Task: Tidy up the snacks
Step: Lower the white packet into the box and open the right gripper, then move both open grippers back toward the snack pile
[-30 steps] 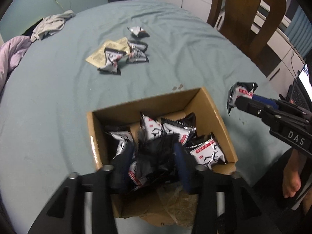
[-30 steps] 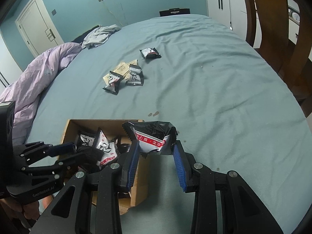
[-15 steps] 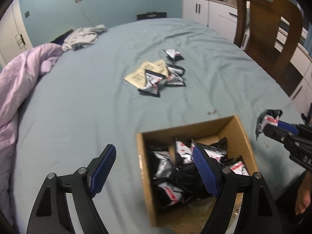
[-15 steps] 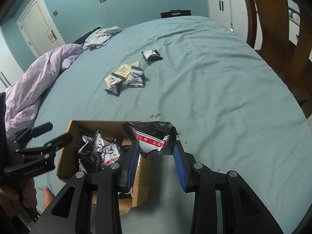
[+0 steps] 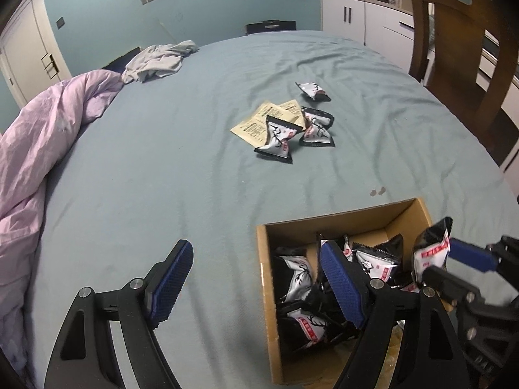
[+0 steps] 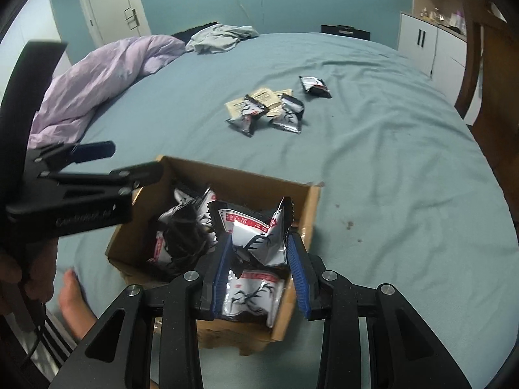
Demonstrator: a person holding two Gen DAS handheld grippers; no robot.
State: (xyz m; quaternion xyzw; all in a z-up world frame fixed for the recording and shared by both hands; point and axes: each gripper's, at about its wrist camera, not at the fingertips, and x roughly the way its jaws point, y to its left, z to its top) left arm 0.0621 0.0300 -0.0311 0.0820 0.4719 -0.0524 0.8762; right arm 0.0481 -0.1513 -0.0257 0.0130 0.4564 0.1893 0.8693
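An open cardboard box [image 5: 340,220] [image 6: 227,168] on the blue-grey bedsheet holds several black-and-white snack packets. My left gripper [image 5: 256,253] stands open with nothing between its fingers, straddling the box's left wall; it also appears at the left of the right wrist view [image 6: 129,160]. My right gripper [image 6: 259,240] is shut on a snack packet [image 6: 256,233] and holds it over the box's near right corner. That held packet [image 5: 431,253] shows at the right edge of the left wrist view. Three loose packets [image 5: 275,137] [image 6: 246,115] lie farther up the bed on tan sachets [image 5: 256,123].
A purple duvet [image 5: 39,149] is heaped along the left side, with a grey garment [image 5: 155,61] beyond it. A wooden chair [image 5: 454,48] and white cabinets [image 5: 363,16] stand at the right. A person's bare foot [image 6: 74,301] shows below the bed edge.
My left gripper opened, left its packet in the box and drew back to the box's left wall. My right gripper carried its packet from beside the box to above it.
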